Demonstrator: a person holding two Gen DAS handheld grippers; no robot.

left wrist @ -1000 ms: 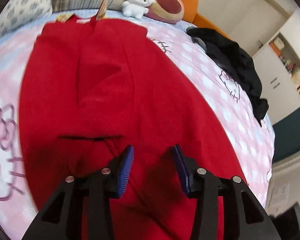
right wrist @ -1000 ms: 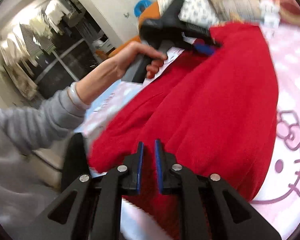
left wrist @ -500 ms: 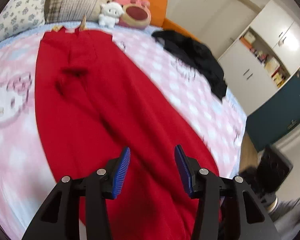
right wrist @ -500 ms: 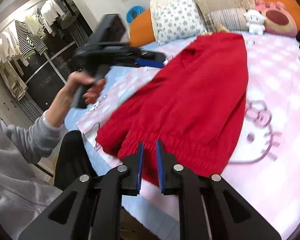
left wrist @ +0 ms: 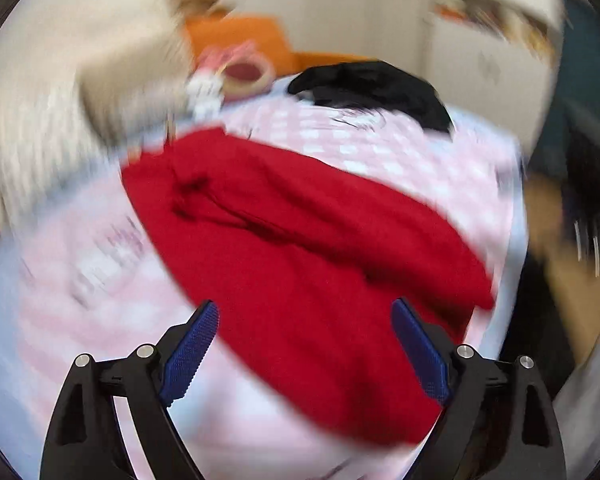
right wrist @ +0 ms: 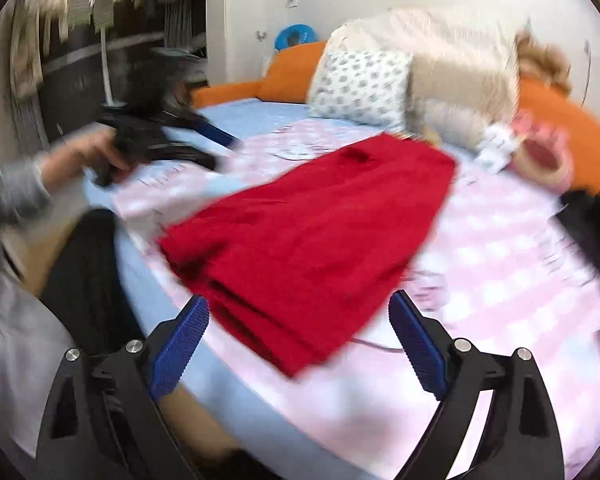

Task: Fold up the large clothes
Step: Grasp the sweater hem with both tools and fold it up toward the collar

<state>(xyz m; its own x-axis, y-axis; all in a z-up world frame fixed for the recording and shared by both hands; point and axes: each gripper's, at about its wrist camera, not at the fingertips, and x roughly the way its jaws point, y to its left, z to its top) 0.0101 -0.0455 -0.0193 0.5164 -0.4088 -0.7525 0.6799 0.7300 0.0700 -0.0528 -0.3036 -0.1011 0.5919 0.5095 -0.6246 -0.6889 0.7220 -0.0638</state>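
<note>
From the right wrist view I see what the left view does not give me: the left gripper [right wrist: 220,152] held by a hand [right wrist: 88,156] at the upper left of the frame, above the edge of the bed [right wrist: 500,248]. The left wrist view is very blurred, but it shows the black clothes [left wrist: 380,88] at the upper centre more completely. The red garment [left wrist: 300,248] lies flat in the middle of the pink sheet in both views. The jaws of both grippers are opening, already spread wide, and nothing is between them; the right gripper [right wrist: 298,338] hangs above the garment's near end.
</note>
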